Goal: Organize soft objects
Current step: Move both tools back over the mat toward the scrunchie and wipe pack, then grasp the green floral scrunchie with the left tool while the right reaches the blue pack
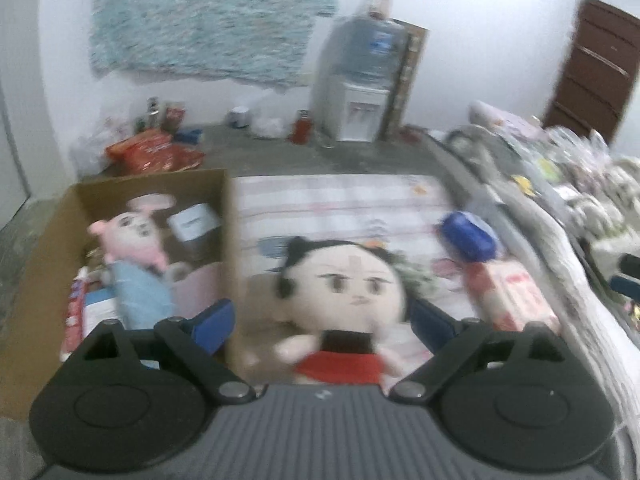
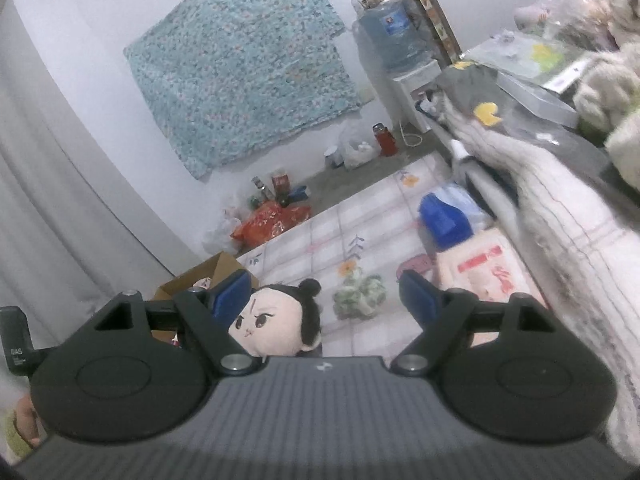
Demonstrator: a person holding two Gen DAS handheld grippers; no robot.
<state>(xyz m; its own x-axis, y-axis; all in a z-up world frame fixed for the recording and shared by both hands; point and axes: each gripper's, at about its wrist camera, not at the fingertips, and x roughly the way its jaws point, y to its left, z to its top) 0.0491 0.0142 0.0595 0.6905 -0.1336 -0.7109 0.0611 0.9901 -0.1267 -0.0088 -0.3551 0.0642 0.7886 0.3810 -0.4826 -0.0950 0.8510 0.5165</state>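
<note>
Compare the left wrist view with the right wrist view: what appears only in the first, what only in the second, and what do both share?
Only the left wrist view shows inside the cardboard box, where a pink plush lies, and a brown door. Only the right wrist view shows the grey curtain and a green fuzzy toy on the mat. Both show the black-haired doll, the blue pouch, the water dispenser, and an open gripper: left gripper, right gripper.

White walls, teal patterned cloth [image 2: 240, 64] hung up, water dispenser [image 1: 360, 84], brown door [image 1: 596, 68], grey floor [image 1: 280, 152]
</note>
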